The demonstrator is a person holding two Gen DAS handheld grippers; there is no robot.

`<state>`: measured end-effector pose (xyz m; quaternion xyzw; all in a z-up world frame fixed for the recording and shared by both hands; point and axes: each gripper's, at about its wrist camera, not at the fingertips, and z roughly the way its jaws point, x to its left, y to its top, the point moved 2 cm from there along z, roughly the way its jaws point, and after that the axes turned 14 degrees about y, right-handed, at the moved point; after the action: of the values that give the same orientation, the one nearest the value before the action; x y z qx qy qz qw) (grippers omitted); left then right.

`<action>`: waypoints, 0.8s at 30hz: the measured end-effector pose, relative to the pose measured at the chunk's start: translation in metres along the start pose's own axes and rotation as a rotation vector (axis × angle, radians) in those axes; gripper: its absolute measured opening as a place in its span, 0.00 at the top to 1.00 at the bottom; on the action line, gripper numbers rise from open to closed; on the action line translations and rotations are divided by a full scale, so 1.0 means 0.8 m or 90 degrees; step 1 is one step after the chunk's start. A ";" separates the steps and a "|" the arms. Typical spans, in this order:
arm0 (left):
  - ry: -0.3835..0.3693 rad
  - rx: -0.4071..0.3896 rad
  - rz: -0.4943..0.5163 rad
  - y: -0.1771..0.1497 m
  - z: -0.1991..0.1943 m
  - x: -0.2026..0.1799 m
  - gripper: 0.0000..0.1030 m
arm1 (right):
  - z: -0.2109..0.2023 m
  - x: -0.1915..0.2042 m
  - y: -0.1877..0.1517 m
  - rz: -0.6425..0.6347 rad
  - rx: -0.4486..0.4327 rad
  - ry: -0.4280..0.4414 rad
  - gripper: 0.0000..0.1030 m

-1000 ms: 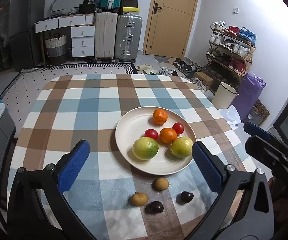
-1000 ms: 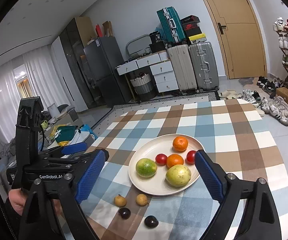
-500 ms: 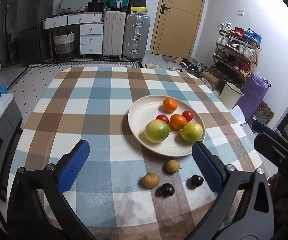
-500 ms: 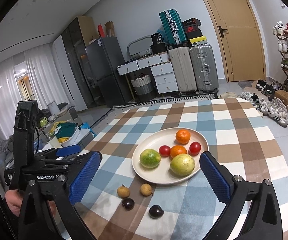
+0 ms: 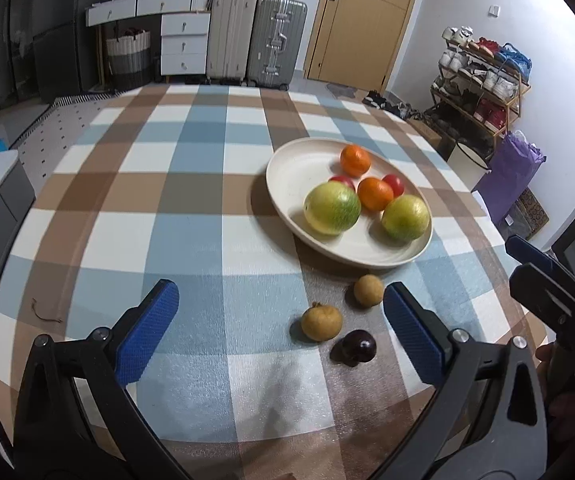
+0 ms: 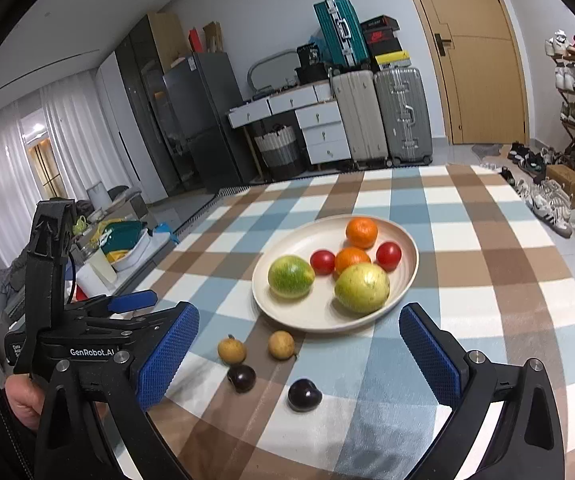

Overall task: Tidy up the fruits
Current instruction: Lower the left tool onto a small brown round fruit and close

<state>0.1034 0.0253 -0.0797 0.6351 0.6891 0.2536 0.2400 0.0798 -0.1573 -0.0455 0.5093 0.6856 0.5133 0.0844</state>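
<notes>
A cream plate (image 5: 287,160) (image 6: 311,240) on the checked tablecloth holds two oranges (image 6: 362,233), two red tomatoes (image 6: 322,262) and two yellow-green fruits (image 6: 290,277). In front of it lie two tan longans (image 5: 322,323) (image 6: 232,351) and two dark plums (image 6: 304,395). The left wrist view shows only one plum (image 5: 358,347). My left gripper (image 5: 279,300) hangs open above the cloth, left of the loose fruits. My right gripper (image 6: 297,320) is open wide over them, nothing between its fingers.
The table's near edge (image 5: 287,444) curves just below the loose fruits. A small twig (image 5: 45,314) lies on the cloth at the left. A hand (image 6: 19,400) grips the left tool's handle. Suitcases (image 6: 383,116), drawers and a shoe rack (image 5: 483,76) stand beyond the table.
Both grippers have sunk toward the table and come nearer the loose fruits, which now look larger. The right jaws spread a little wider. No fruit has moved.
</notes>
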 end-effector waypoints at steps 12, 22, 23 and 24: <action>-0.004 0.048 0.025 -0.011 0.045 -0.012 0.01 | 0.025 -0.019 -0.025 0.024 0.055 -0.011 0.01; -0.030 0.075 0.025 -0.012 0.066 -0.016 0.03 | 0.034 -0.026 -0.031 0.037 0.074 -0.010 0.01; -0.038 0.076 0.024 -0.012 0.066 -0.016 0.05 | 0.035 -0.026 -0.031 0.038 0.075 -0.010 0.01; -0.045 0.077 0.022 -0.012 0.065 -0.017 0.10 | 0.036 -0.027 -0.031 0.038 0.077 -0.010 0.01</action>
<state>0.1313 0.0136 -0.1256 0.6689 0.6831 0.1931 0.2205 0.0927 -0.1554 -0.0871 0.5377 0.6990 0.4695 0.0434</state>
